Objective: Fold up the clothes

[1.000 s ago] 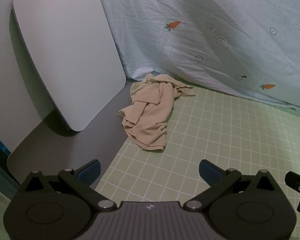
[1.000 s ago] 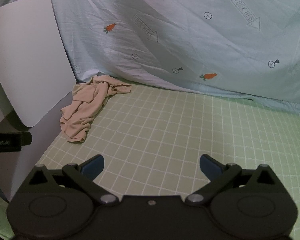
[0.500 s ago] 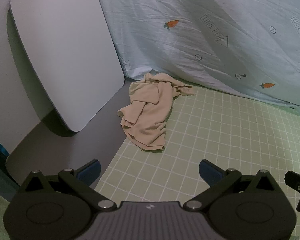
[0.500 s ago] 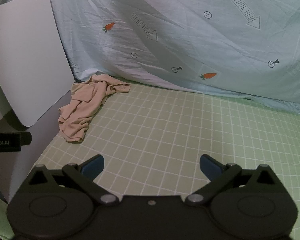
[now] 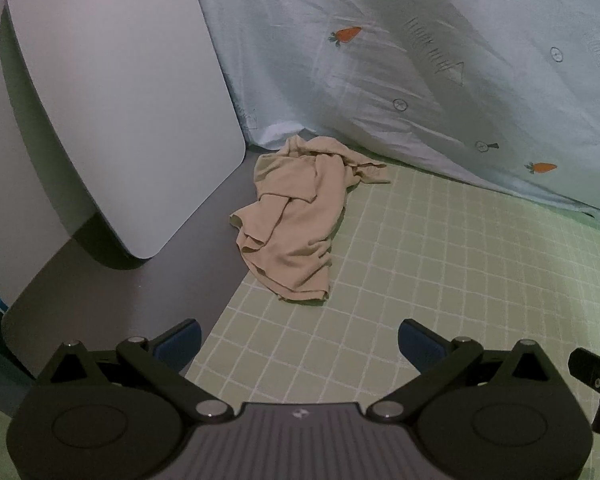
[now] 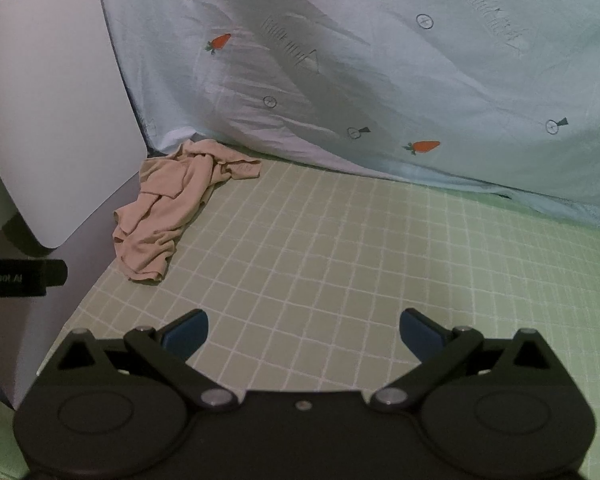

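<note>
From our left wrist view the beige garment sits near the middle of the frame, crumpled in a loose heap, partly on the green checked sheet and partly on the grey surface to its left; from our right wrist view the same garment lies far off at the middle left, and much more of the checked sheet spreads out across the centre and right. The left view alone shows a small black piece of the other tool at the lower right edge; the right view alone shows a black bar with pale lettering at the left edge, its first letters cut off. Our left gripper has its jaws wide apart, holding nothing and touching nothing, well short of the garment. Our right gripper is likewise spread wide with nothing between its jaws. A white rounded panel leans at the upper left, and the pale blue carrot-print cloth hangs across the top of both views, its printed words blurred. The garment's folds hide its shape, so we cannot tell what kind of clothing it is.
</note>
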A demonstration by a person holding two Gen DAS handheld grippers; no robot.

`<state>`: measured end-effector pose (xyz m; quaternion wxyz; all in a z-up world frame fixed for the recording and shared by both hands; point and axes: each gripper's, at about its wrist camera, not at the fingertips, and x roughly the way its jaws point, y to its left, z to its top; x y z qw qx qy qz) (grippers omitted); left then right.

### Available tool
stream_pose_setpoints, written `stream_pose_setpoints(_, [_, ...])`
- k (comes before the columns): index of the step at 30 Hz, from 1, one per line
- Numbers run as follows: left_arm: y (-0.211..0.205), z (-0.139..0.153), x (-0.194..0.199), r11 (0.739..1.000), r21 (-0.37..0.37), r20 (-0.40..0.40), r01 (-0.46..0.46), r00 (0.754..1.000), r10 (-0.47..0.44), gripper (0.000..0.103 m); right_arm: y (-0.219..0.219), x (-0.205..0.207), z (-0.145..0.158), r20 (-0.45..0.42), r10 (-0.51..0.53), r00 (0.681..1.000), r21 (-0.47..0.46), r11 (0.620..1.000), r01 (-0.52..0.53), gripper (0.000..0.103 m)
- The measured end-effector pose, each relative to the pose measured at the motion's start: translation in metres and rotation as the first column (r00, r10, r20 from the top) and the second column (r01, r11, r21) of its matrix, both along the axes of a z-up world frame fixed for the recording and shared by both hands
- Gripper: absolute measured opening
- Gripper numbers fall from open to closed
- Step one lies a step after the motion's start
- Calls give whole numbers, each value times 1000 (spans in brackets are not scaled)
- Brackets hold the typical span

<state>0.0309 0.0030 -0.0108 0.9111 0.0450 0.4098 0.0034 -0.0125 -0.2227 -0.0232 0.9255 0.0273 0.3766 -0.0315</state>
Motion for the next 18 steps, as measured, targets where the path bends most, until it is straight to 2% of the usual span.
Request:
stream_pose_setpoints(4, [4, -1, 22, 1000, -7, 1, -17, 1000, 17, 103, -1, 20, -4, 7, 8, 1000, -11, 1000, -8, 103])
stream_pose_setpoints(10, [21, -7, 71, 996, -44, -30, -75, 997, 73, 103, 6, 72, -3, 53, 43, 998, -53, 998, -40, 103])
stream_pose_setpoints(15, [42, -25, 131, 985, -90, -76, -151, 987, 144, 103, 31, 132, 1, 121, 148, 982, -93, 986, -137, 103])
stream_pose_setpoints(18, [56, -42, 168, 976, -100, -107, -195, 977, 184, 103, 52, 184, 0, 155, 225, 962, -112, 972, -209, 102])
